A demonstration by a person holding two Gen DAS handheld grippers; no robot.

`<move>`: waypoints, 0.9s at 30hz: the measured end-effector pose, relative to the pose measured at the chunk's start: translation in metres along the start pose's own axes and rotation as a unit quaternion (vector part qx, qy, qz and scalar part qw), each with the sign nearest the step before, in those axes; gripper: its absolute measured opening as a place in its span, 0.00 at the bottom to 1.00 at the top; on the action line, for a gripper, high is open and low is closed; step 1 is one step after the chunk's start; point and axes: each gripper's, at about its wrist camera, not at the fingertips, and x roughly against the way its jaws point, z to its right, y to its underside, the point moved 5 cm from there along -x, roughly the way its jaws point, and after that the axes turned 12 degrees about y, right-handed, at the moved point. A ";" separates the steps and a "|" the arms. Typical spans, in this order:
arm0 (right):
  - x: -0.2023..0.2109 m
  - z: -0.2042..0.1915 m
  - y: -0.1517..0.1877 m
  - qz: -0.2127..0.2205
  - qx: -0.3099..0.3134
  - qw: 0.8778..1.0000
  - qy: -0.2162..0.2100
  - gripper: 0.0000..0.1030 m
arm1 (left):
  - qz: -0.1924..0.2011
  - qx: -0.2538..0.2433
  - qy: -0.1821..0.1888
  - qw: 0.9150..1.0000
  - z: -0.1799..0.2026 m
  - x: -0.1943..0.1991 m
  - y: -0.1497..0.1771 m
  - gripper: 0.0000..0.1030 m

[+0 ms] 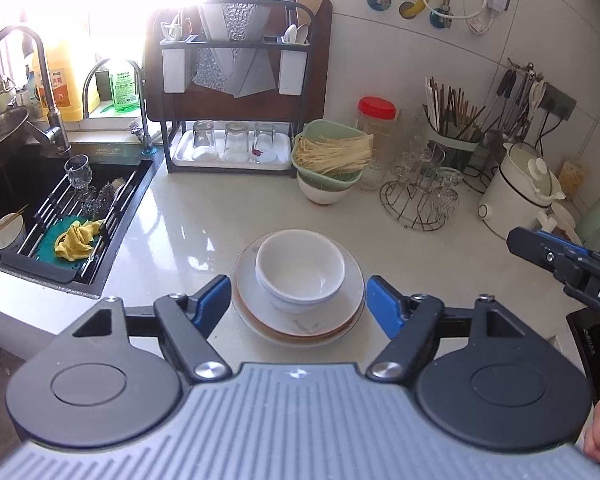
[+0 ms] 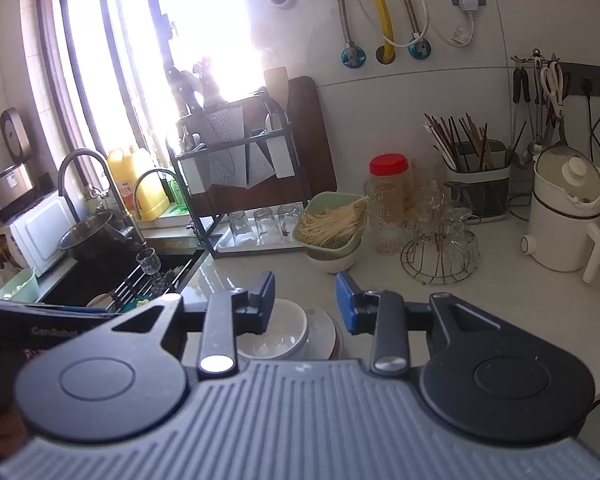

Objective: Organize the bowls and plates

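Note:
Two nested white bowls (image 1: 300,270) sit on a stack of white plates (image 1: 300,322) with brown rims on the pale counter. My left gripper (image 1: 298,302) is open and empty, its blue pads on either side of the stack, slightly above it. My right gripper (image 2: 306,304) is open and empty, above and behind the same bowls (image 2: 274,332) and plates (image 2: 324,330). It also shows at the right edge of the left wrist view (image 1: 556,260). Another white bowl (image 1: 6,232) with chopsticks lies in the sink.
A black sink (image 1: 60,208) with a rack, a glass and a yellow cloth is at left. A green basket of noodles (image 1: 330,156) on a bowl, a dish rack (image 1: 232,92) with glasses, a wire glass stand (image 1: 420,200) and a white kettle (image 1: 520,192) line the back.

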 end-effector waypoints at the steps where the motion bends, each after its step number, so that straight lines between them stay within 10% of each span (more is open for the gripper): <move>1: 0.003 0.000 0.004 0.002 0.002 1.000 0.001 0.49 | 0.000 -0.002 0.001 1.000 0.000 0.001 0.002 0.80; 27: 0.038 0.007 0.040 -0.015 -0.017 0.997 0.075 1.00 | -0.014 -0.005 -0.026 1.000 -0.017 0.031 0.043 0.98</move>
